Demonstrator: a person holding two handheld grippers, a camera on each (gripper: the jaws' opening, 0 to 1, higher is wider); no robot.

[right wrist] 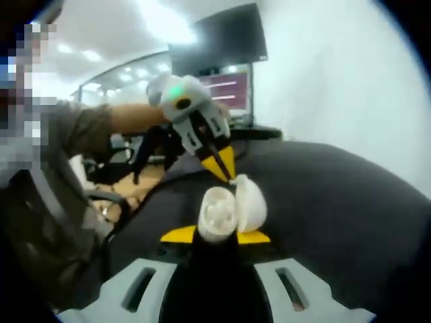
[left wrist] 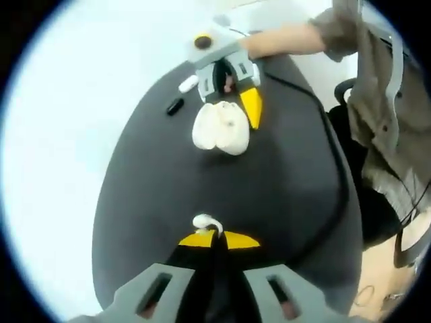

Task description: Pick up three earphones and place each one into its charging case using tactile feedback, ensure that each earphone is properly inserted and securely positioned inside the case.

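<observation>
At the bottom of the left gripper view my left gripper [left wrist: 217, 237] is shut on a small white earphone [left wrist: 205, 221], which pokes out above the yellow tips. Across the black table [left wrist: 283, 195] my right gripper [left wrist: 236, 101] holds an open white charging case [left wrist: 221, 129]. In the right gripper view my right gripper [right wrist: 215, 235] is shut on that charging case [right wrist: 219, 214], whose lid [right wrist: 250, 202] stands open to the right. The left gripper [right wrist: 222, 168] comes down from above, its white earphone [right wrist: 237, 180] right at the lid's top edge.
A white earphone [left wrist: 188, 83] and a small black object [left wrist: 175, 106] lie on the table beyond the case. A cable [left wrist: 323, 134] runs along the table's right side. A person's sleeve [left wrist: 377, 81] and an office chair [left wrist: 350, 101] are at the right; a monitor [right wrist: 219, 54] stands behind.
</observation>
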